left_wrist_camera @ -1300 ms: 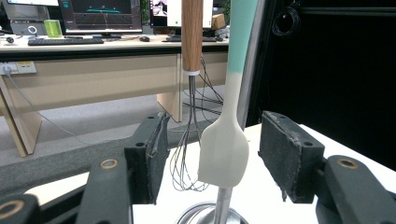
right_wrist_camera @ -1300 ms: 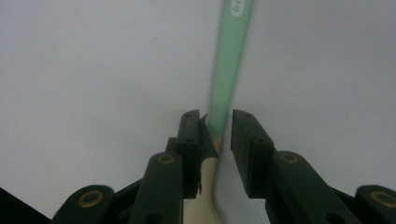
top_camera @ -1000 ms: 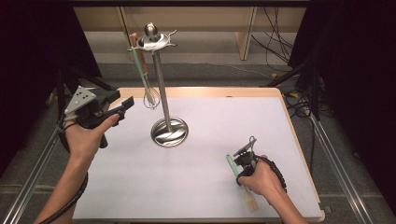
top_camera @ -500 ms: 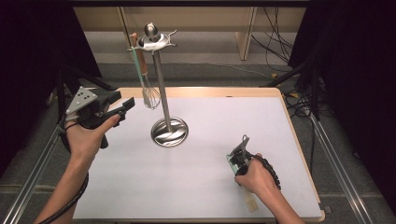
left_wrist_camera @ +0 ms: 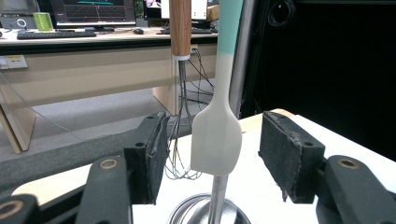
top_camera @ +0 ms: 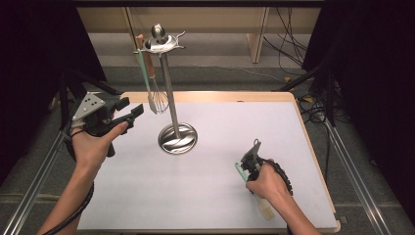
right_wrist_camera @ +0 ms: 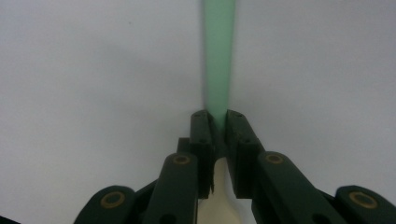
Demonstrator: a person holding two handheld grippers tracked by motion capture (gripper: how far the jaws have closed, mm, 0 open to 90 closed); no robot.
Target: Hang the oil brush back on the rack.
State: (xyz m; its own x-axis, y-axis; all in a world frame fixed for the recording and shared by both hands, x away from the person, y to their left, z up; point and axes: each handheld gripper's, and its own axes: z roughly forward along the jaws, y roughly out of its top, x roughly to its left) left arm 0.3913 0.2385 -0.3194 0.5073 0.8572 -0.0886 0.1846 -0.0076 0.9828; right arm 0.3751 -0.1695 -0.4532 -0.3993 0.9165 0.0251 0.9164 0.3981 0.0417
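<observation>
Right tool (top_camera: pixel 248 165) clamps a spatula for hanging on the utensil stand (top_camera: pixel 169 85)

The right tool's jaws have just closed on the mint-handled spatula (right_wrist_camera: pixel 218 60), lying on the worktop (top_camera: pixel 220 132) well right of the stand. The left tool (left_wrist_camera: pixel 215 154) waits wide open beside the stand's hung spatula (left_wrist_camera: pixel 218 135) and whisk (left_wrist_camera: pixel 181 93). Next likely calls for lifting toward a free hook.

Your right gripper (top_camera: pixel 248 164) is clamped on the green-handled spatula (top_camera: pixel 266 210) lying on the white mat (top_camera: pixel 205 196); your left gripper (top_camera: pixel 128 111) hovers open beside the utensil stand (top_camera: pixel 169 93).
</observation>
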